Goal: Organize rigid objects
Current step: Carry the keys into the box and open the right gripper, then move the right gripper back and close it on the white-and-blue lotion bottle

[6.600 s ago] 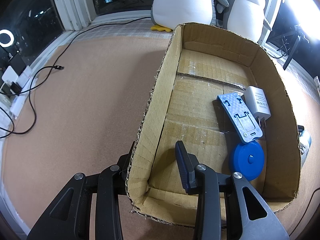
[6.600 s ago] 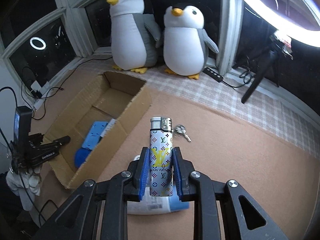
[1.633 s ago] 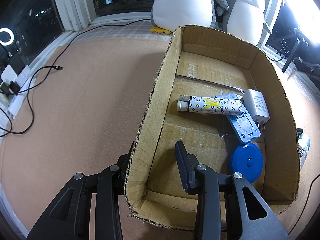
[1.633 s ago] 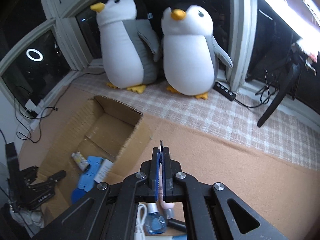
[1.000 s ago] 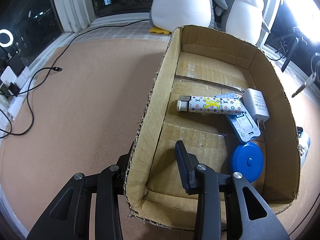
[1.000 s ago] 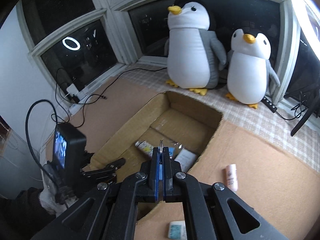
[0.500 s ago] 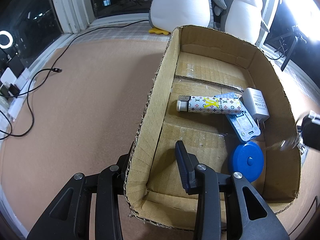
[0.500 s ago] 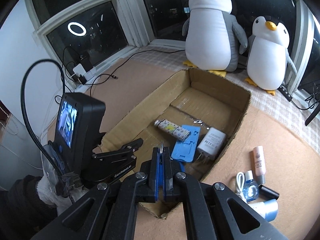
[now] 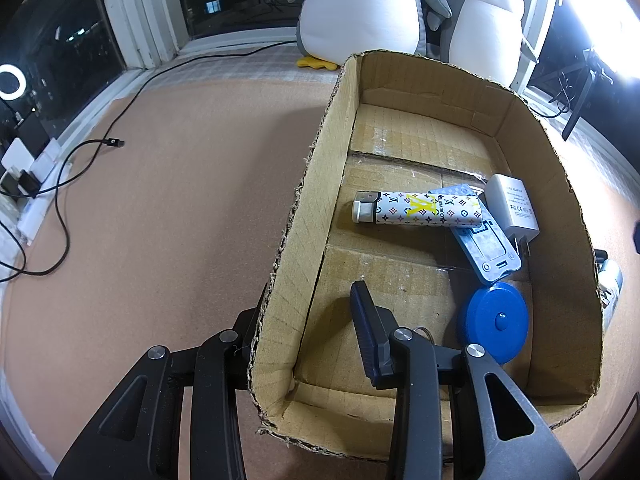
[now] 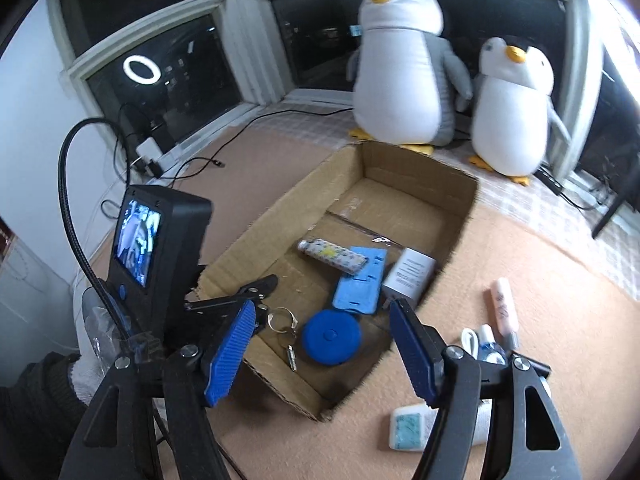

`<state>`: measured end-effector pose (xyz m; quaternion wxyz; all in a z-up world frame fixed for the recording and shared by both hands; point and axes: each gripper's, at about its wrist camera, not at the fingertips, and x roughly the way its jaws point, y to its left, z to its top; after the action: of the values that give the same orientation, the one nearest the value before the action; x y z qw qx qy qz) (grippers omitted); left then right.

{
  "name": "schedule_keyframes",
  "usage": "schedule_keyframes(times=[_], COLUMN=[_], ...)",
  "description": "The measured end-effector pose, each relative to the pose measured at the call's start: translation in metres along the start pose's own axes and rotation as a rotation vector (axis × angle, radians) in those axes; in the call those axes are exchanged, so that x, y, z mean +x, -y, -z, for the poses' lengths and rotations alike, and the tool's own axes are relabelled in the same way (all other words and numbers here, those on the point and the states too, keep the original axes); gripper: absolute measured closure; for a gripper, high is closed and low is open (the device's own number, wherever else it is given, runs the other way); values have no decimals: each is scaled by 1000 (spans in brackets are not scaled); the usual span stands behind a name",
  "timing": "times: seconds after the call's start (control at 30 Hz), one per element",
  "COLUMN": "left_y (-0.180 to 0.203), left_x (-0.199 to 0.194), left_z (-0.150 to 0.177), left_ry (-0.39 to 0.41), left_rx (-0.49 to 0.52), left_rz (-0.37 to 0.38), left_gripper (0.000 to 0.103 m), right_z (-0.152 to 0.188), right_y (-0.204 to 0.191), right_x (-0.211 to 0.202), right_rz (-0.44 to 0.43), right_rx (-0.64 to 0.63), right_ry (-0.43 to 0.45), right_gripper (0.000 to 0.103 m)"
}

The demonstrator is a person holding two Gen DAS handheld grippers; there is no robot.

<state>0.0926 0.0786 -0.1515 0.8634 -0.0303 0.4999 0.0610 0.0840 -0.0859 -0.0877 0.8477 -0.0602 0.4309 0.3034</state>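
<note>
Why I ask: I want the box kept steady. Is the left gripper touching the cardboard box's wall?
Touching. In the left wrist view the left gripper straddles the side wall of the cardboard box, one finger outside, one inside, shut on it.

Dim, fisheye-bent views with dark corners; white glare blows out the upper right, and a ring light [image 10: 139, 68] reflects in dark window glass.

Two plush penguins [image 10: 404, 68] stand by the dark window [image 10: 160, 68].

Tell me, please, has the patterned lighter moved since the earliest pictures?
Yes. It stood clamped upright in the right gripper outside the cardboard box; now the lighter lies inside the box, overlapping the blue stand.
</note>
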Motion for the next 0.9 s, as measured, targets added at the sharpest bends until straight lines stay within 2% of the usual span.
schedule_keyframes(times=[0.3,0.57,0.7,0.9], left_y=[0,-5,-6,-10], left_x=[0,1,2,3], left_z=[0,0,-1,-1], left_ry=[1,-3,-9,-14], left_rx=[3,17,26,35], left_rz=[3,38,53,85], left_gripper=[68,68,68,68], right_z=[18,40,48,57], right_y=[38,73,85,94], right_x=[-36,-62,-54,-34], right_rz=[75,219,273,289], right_rx=[177,406,507,628], right_ry=[15,-1,-56,-99], right_gripper=[37,37,37,37])
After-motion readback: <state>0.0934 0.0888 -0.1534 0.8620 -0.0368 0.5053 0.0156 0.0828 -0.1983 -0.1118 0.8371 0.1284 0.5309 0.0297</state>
